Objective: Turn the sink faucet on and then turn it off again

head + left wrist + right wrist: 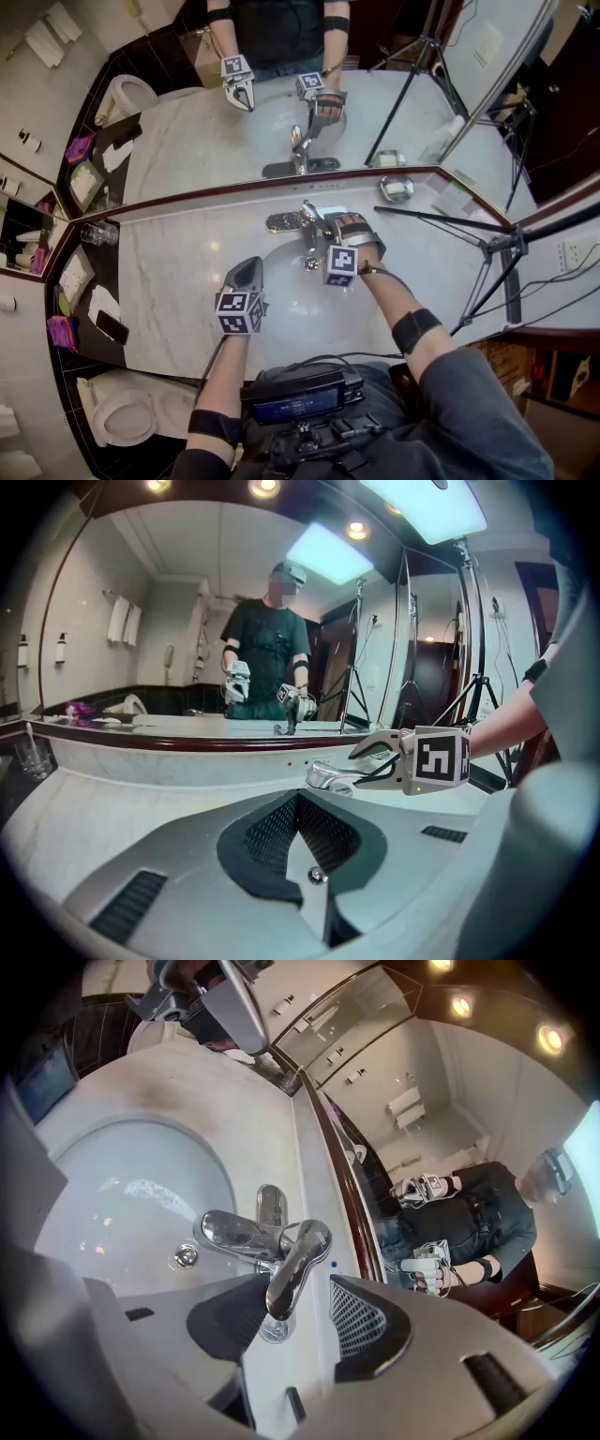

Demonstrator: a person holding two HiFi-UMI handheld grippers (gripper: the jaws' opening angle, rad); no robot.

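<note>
Faucet lever [298,1260] stands in the gap between the wide-spread fingers [370,1321] of the right gripper [298,1302], neither pad visibly pressing it, at the back rim of the sink basin [112,1194], while the left gripper [300,803], fingers closed together on nothing, hovers over the bench [169,272] by the basin's left edge.

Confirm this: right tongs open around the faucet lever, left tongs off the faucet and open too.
One error: the left tongs are shut, jaws together on nothing, per the left gripper view. The right tongs do stand open around the lever, and the left ones are off the faucet.
</note>
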